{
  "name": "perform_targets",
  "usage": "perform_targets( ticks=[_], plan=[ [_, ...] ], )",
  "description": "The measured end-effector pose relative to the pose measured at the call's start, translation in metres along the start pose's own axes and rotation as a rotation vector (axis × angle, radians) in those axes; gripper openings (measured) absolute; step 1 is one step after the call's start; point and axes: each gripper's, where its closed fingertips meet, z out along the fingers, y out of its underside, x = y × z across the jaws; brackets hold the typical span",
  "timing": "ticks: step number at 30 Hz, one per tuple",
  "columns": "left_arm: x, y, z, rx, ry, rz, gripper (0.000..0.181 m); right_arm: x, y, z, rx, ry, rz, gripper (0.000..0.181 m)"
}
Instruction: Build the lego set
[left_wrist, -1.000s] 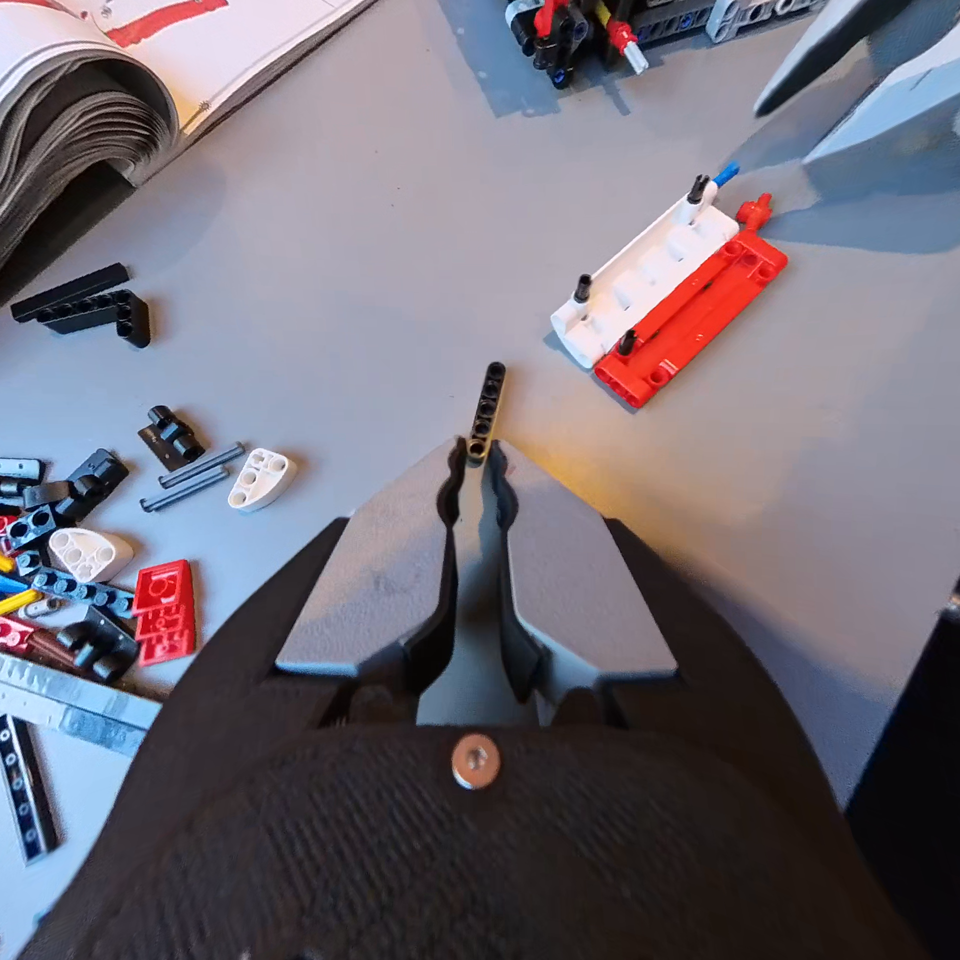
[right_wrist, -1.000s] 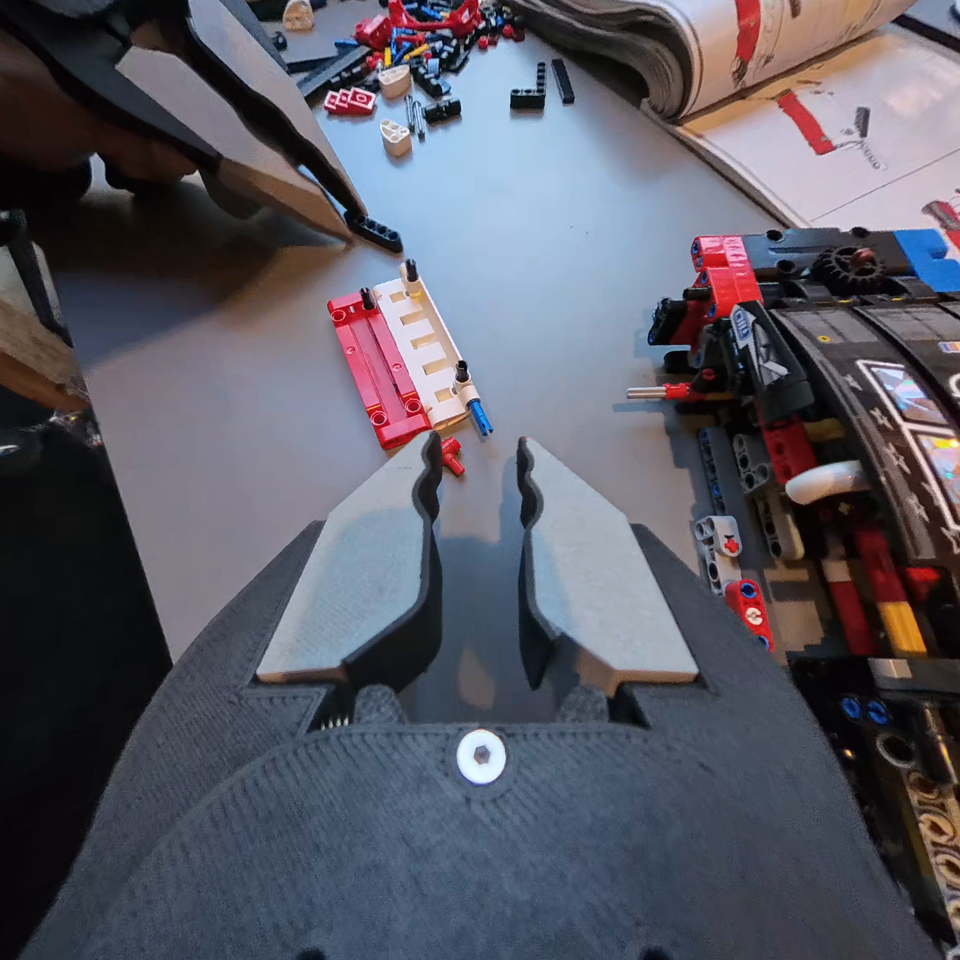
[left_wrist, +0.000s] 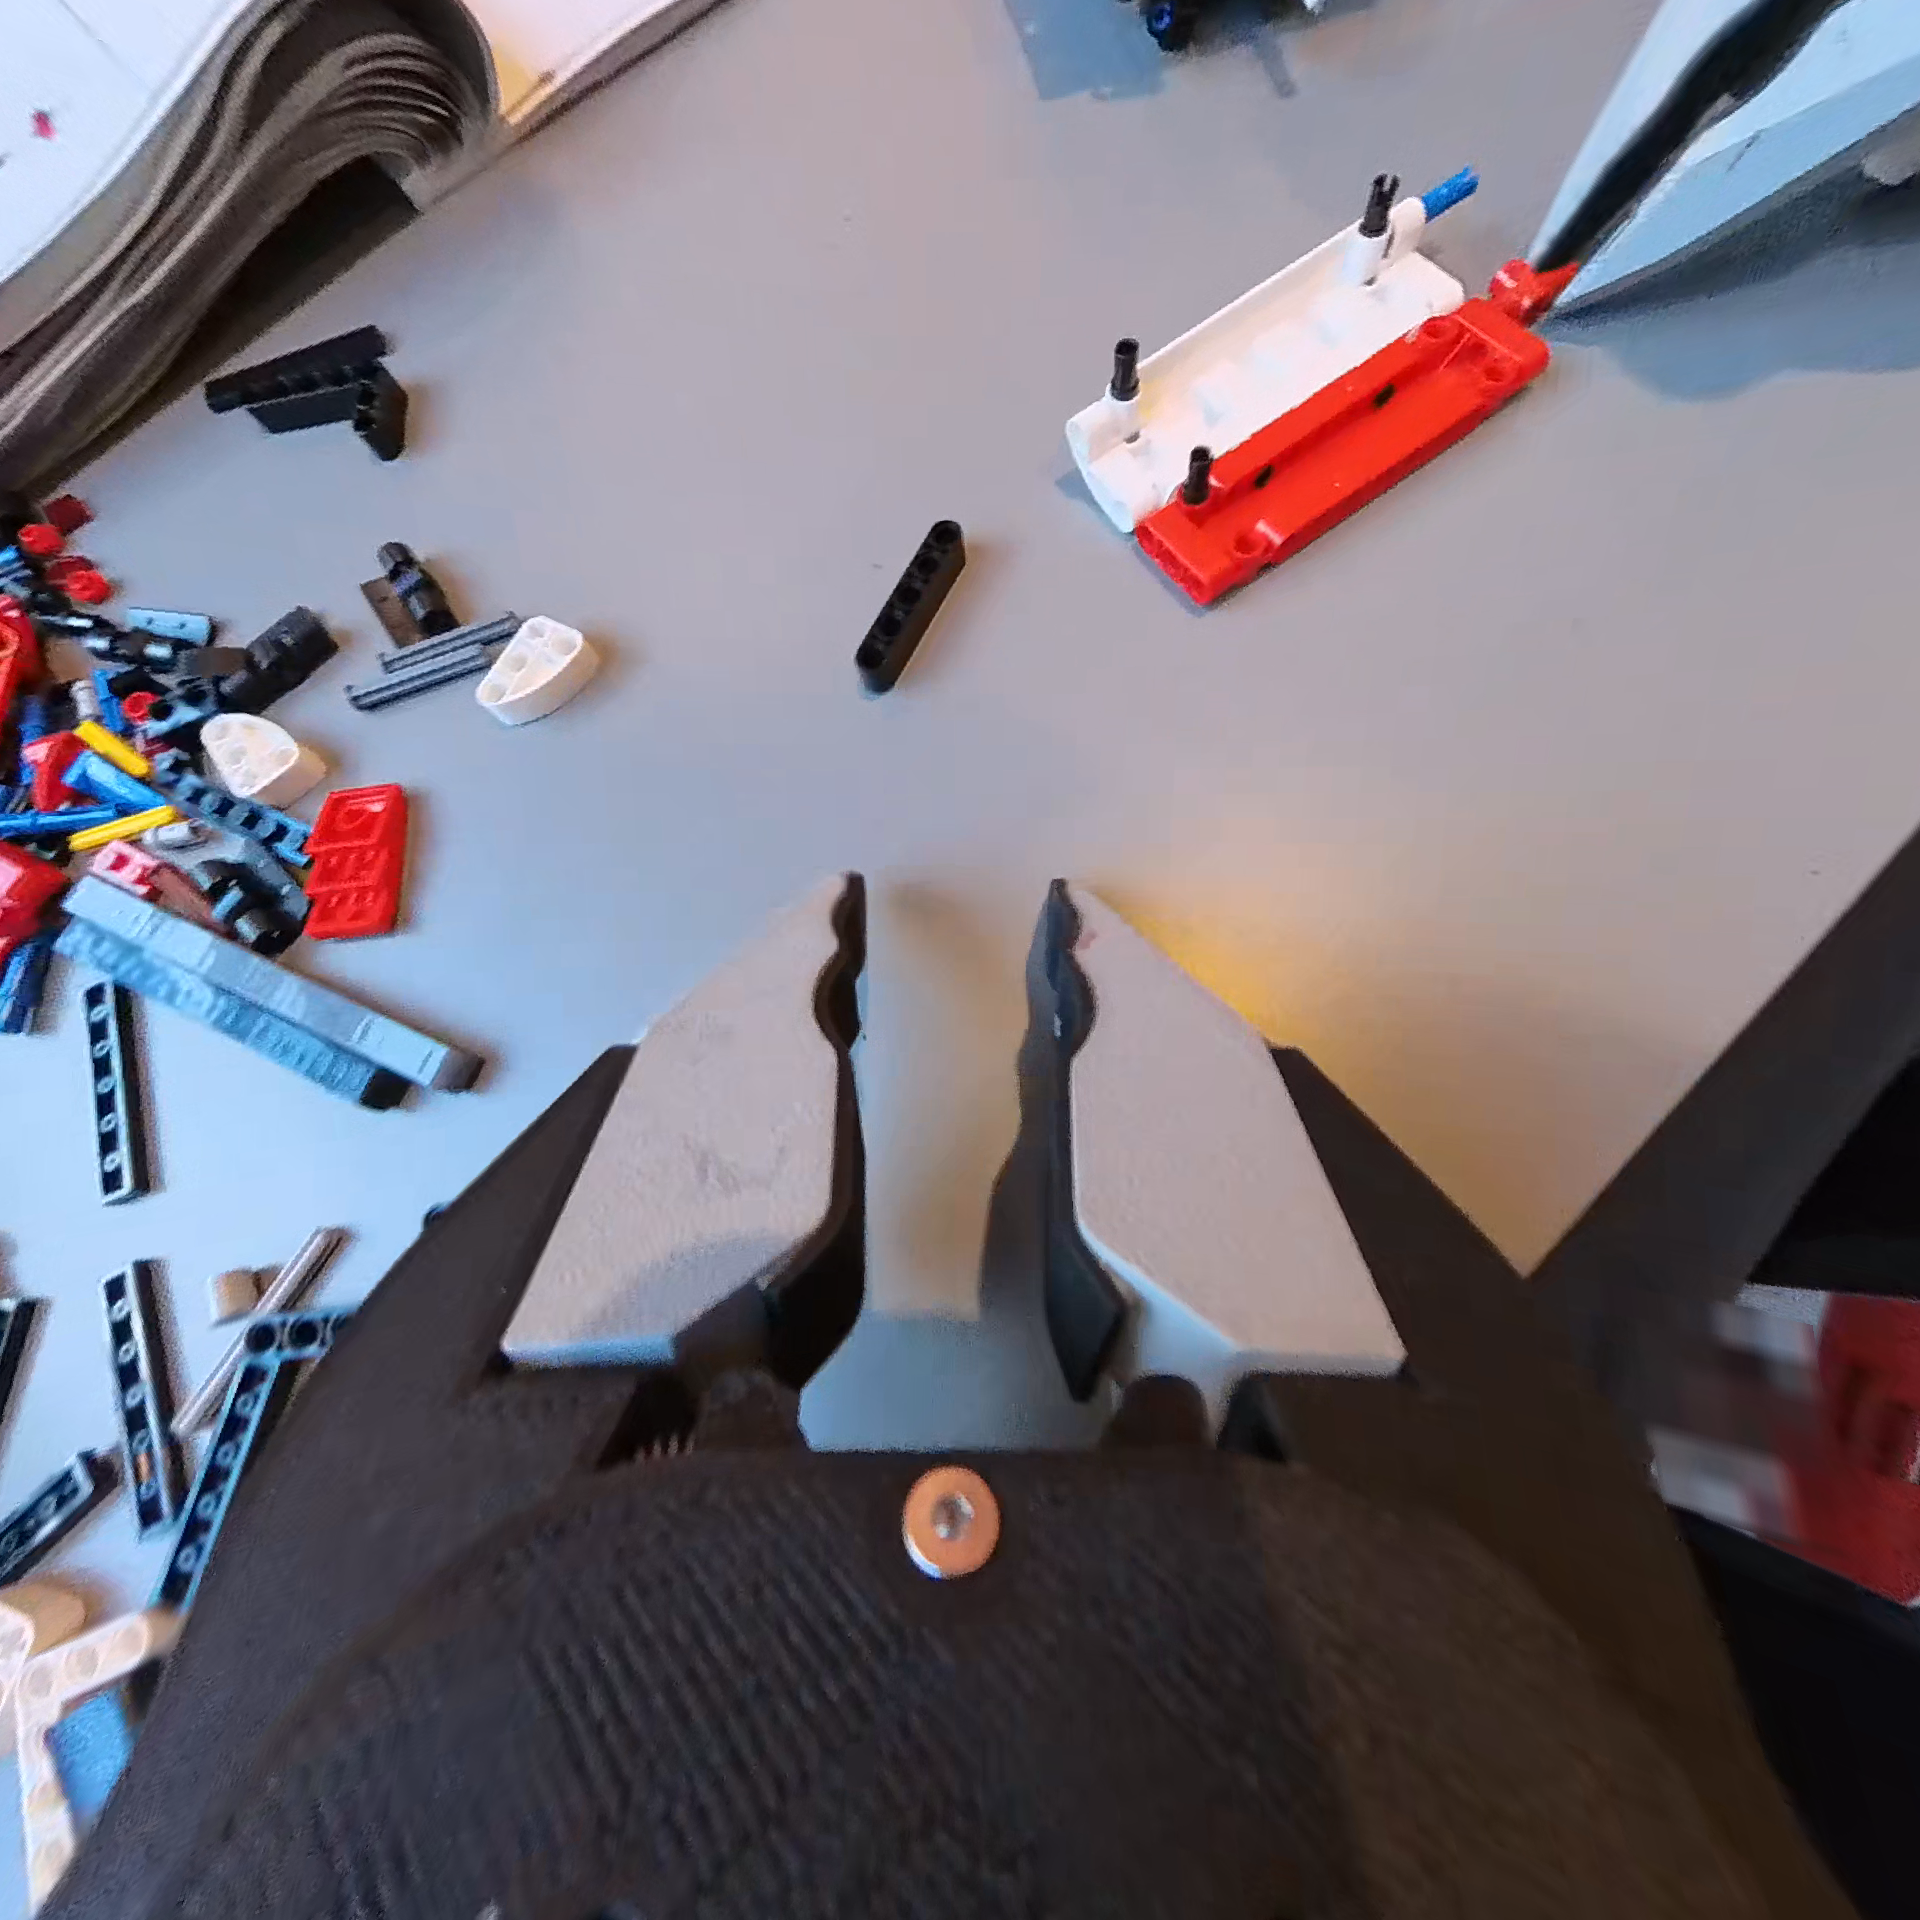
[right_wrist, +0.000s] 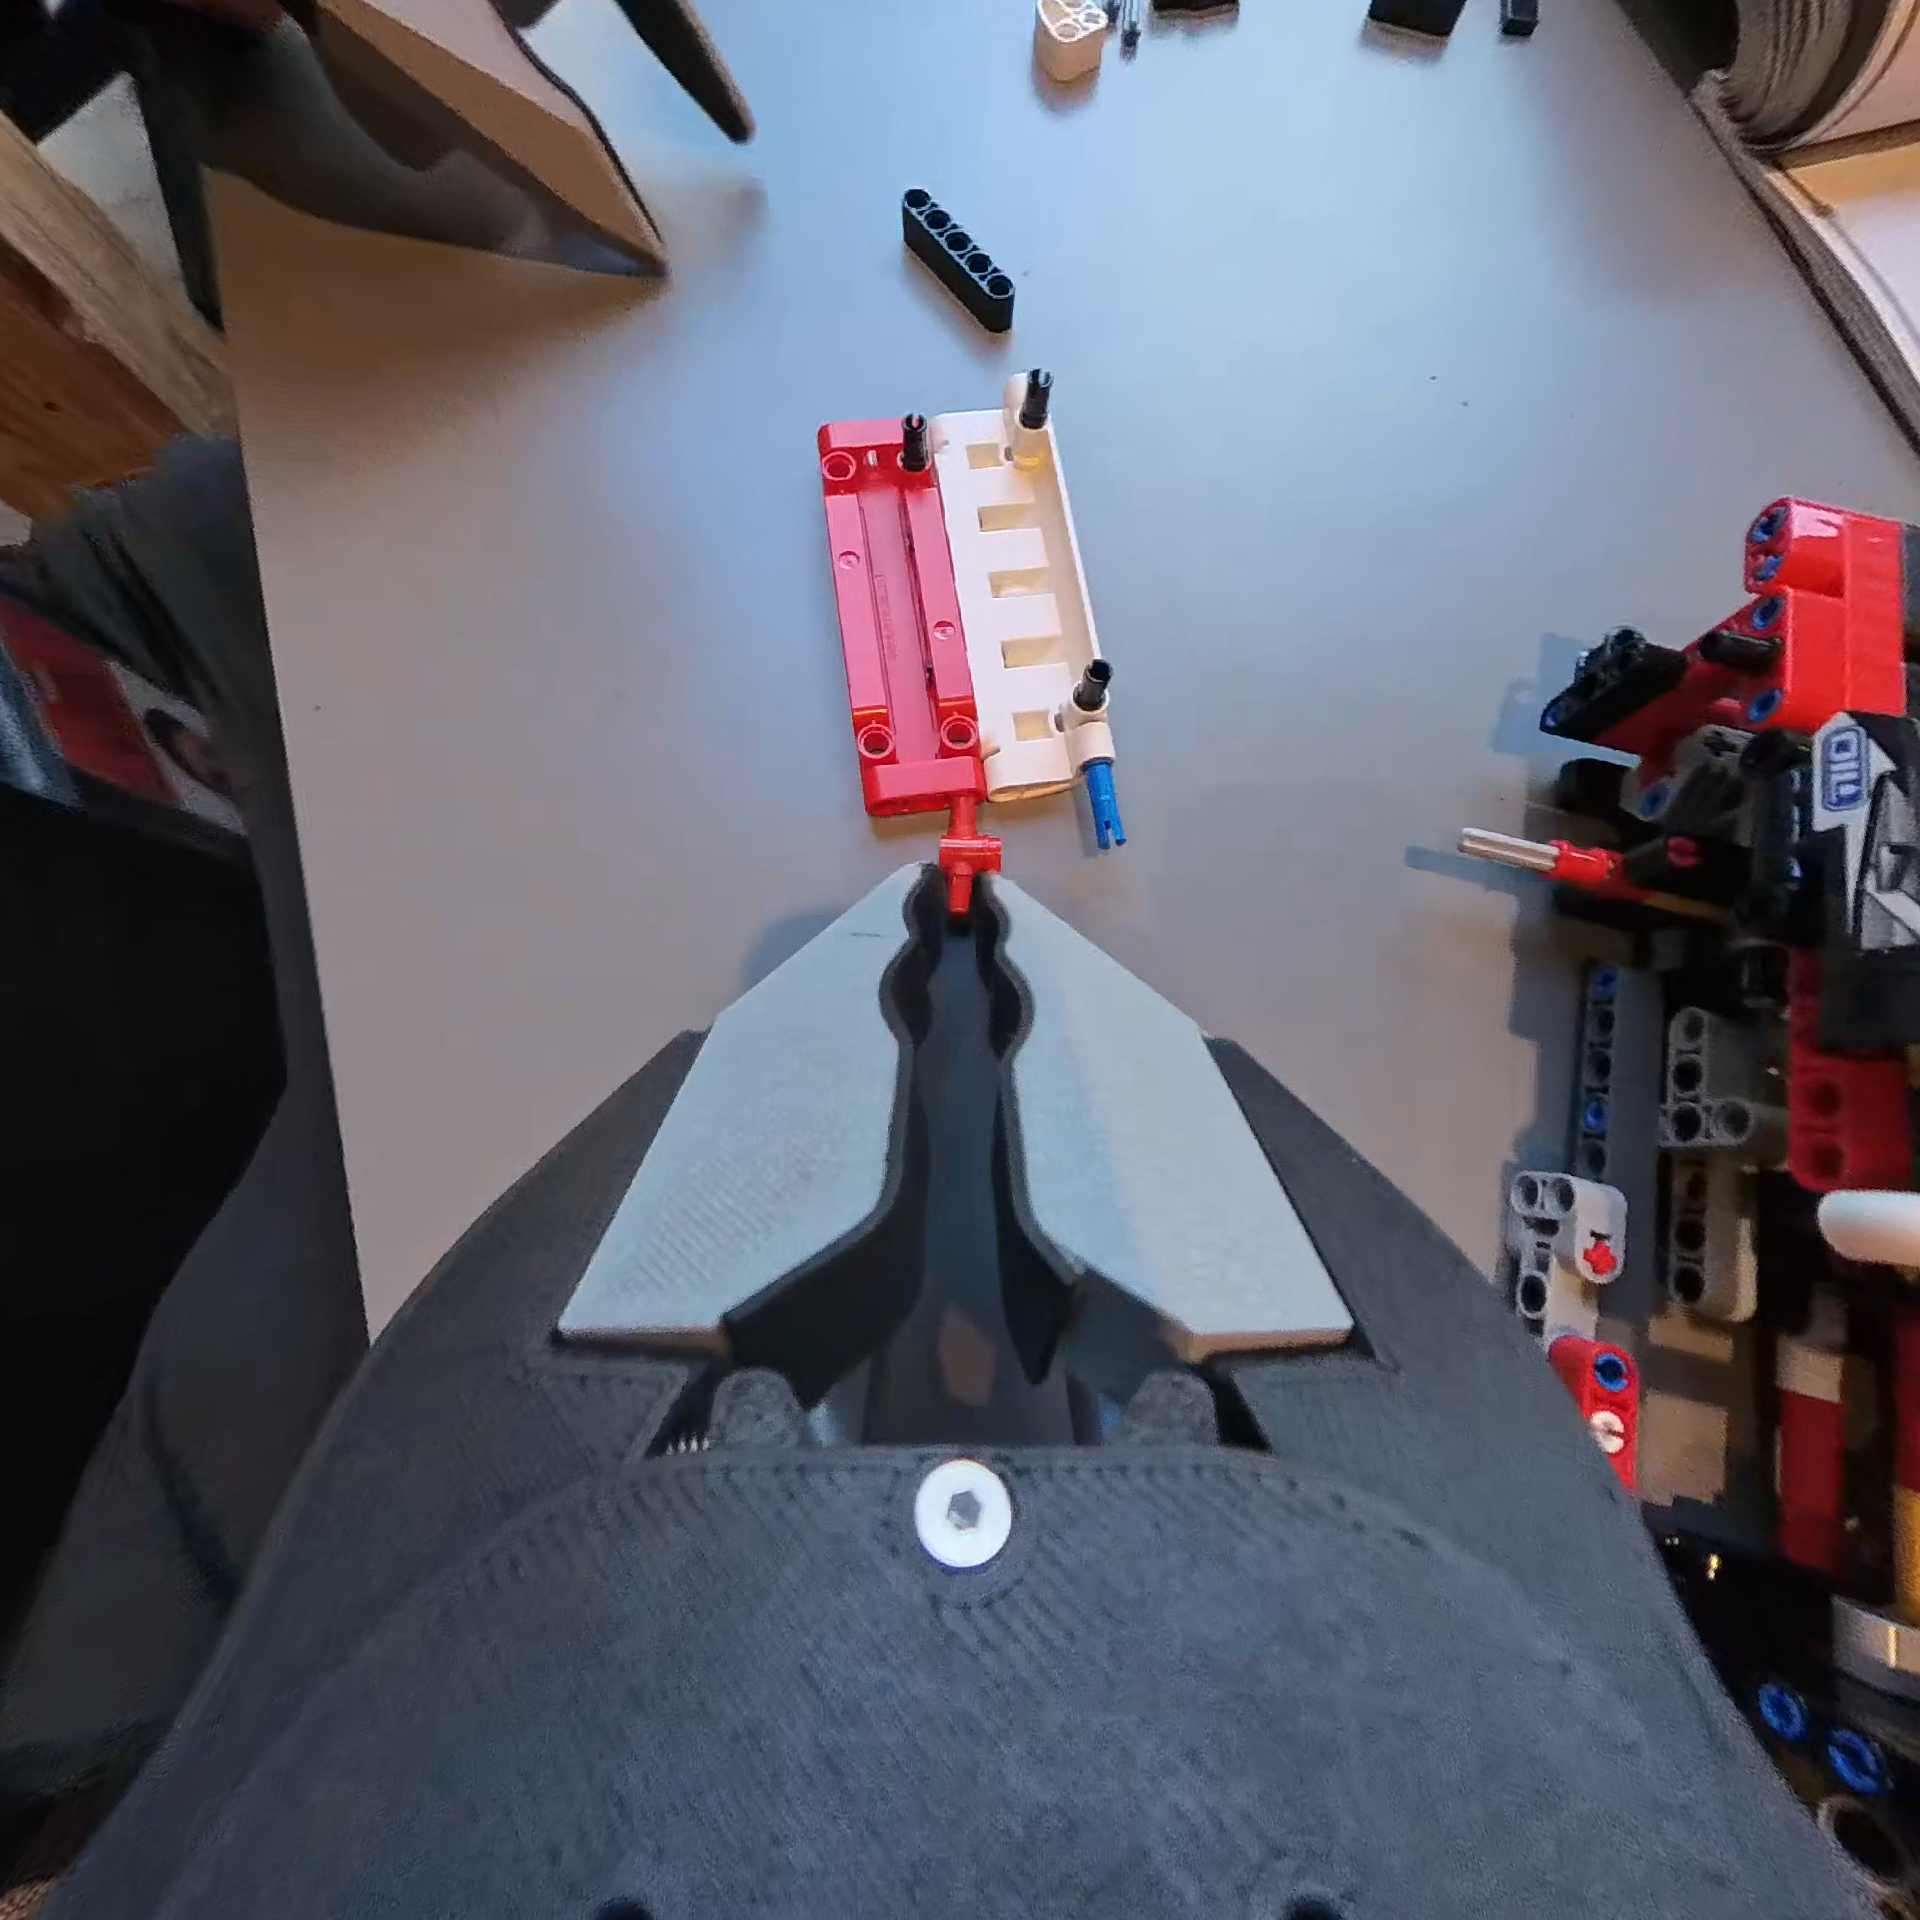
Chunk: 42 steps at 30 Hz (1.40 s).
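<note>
Plastic, hard: red-and-white panel assembly (right_wrist: 961, 613) lies flat on the grey surface (right_wrist: 1351, 436), well in from every edge that shows; likely light and stiff, and smooth enough to skid if pushed.
Red axle connector (right_wrist: 966, 854): sticks out of the red panel's near end, toward the right gripper (right_wrist: 964, 894); thin, so probably the weakest spot to lever on.
Right gripper: fingers (right_wrist: 1049, 945) nearly together, clamped on the red axle connector's tip.
Left gripper (left_wrist: 954, 904): fingers apart, holding nothing, raised above the surface and well apart from the pieces.
Black beam (left_wrist: 911, 605): five holes, lies loose on the surface between the loose parts pile (left_wrist: 156, 790) and the panel assembly, touching neither; light and rigid.
Hold points, my judgement: beam across its narrow sides at mid-length; panel assembly by its long edges, not by the upright black pins (right_wrist: 1034, 395) or the blue pin (right_wrist: 1103, 802), which may pop out.
Handling risk: pulling on the connector may drag the whole flat assembly or unseat the connector.
Part-built car (right_wrist: 1787, 935): sits along the surface's right edge in the right wrist view; heavier, many small bits to knock.
Instruction booklet (left_wrist: 312, 125): open at the surface's far left corner.
</note>
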Motion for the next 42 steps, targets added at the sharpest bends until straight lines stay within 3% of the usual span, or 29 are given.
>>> perform_targets(
  ticks=[11,20,25,29,31,34,40,42],
  plan=[
    [-0.006,-0.011,0.016,-0.009,0.069,-0.083,0.033,-0.008,-0.005,-0.004,0.042,-0.020,-0.058,0.002],
    [-0.013,-0.027,0.031,0.010,0.082,-0.024,0.033,-0.001,-0.032,-0.026,0.262,-0.031,0.016,0.001],
    [-0.015,-0.037,0.045,0.002,0.092,0.039,0.036,-0.003,-0.071,-0.031,0.373,-0.055,0.025,0.001],
    [-0.009,-0.045,0.054,0.003,0.160,0.083,0.033,0.000,-0.099,-0.009,0.318,-0.064,-0.048,0.001],
    [0.001,-0.046,0.056,-0.006,0.248,0.078,0.022,0.001,-0.107,0.007,0.276,-0.062,-0.093,0.001],
    [-0.007,-0.045,0.056,-0.011,0.235,0.051,0.005,0.010,-0.113,0.031,0.188,-0.024,-0.127,0.001],
    [-0.027,-0.019,0.030,-0.017,0.141,-0.038,0.004,-0.009,-0.132,0.075,0.032,-0.116,-0.215,0.002],
    [-0.027,-0.012,0.021,-0.014,0.144,-0.095,0.016,-0.018,-0.130,0.094,-0.038,-0.144,-0.260,0.002]
  ],
)
